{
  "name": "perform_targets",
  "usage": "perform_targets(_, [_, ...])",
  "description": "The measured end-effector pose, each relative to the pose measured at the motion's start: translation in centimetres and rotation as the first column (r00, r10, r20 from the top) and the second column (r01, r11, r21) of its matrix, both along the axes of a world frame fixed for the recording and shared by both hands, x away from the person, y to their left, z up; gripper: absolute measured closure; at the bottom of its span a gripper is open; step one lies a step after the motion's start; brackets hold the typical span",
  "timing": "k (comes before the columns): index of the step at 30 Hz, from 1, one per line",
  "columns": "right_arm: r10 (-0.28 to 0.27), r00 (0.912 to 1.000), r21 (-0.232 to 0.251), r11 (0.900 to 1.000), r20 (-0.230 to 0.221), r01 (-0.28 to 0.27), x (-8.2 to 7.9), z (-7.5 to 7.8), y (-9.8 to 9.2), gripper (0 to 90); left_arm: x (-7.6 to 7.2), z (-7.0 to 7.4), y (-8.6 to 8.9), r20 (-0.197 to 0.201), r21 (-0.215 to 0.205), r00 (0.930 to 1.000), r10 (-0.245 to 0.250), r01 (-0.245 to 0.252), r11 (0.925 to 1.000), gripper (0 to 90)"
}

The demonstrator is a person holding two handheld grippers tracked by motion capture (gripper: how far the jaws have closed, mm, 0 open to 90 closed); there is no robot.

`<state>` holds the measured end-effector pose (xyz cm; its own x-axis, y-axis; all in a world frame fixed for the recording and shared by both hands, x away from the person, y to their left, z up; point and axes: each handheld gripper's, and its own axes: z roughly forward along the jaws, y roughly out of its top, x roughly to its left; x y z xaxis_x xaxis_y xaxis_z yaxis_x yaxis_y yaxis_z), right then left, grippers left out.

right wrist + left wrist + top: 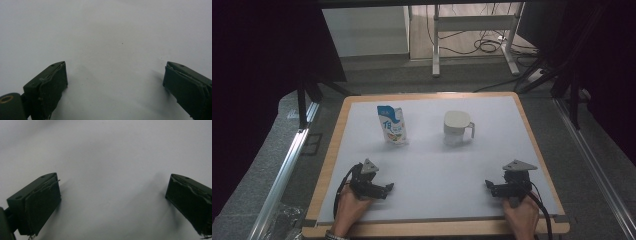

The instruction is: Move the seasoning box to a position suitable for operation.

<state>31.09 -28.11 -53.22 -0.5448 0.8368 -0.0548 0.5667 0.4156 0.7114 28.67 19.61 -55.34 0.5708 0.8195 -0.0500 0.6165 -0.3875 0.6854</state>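
Two containers stand apart: blue-white pouch (391, 125) upright, lidded white jug (457, 128); contents hidden. Both grippers' fingers (42, 205) apart, empty.

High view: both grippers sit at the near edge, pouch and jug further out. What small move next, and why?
Probably ease the left gripper forward toward the blue-and-white pouch. Its jaws stand wide open with bare white table between them, and the pouch stands upright ahead of it. The right gripper, also open, lines up better with the lidded jug.
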Motion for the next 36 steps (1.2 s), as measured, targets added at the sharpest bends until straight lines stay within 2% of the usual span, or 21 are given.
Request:
perform_targets(28, [-0.005, 1.0000, 0.002, 1.000, -0.006, 0.005, 0.0, 0.1, 0.0, 5.0, -0.1, -0.1, 0.0, 0.006, -0.001, 1.0000, 0.005, -0.005, 1.0000, 0.0])
perform_targets(29, [-0.006, 0.9998, 0.011, 1.000, -0.019, 0.006, 0.1, 0.1, 0.2, 1.6, -0.1, -0.1, 0.1, 0.008, 0.001, 1.0000, 0.000, 0.000, 1.0000, 0.0])
perform_targets(34, [-0.004, 0.9990, 0.015, 1.000, -0.045, 0.004, 0.3, 0.5, 1.0, 0.3, -0.1, -0.1, 0.0, 0.007, -0.001, 1.0000, 0.004, -0.004, 1.0000, 0.0])
perform_targets(36, [-0.002, 0.9995, 0.024, 1.000, -0.031, 0.003, 0.2, 0.7, 1.2, 0.2, -0.1, -0.1, 0.1, 0.008, 0.000, 1.0000, 0.002, -0.002, 1.0000, 0.0])
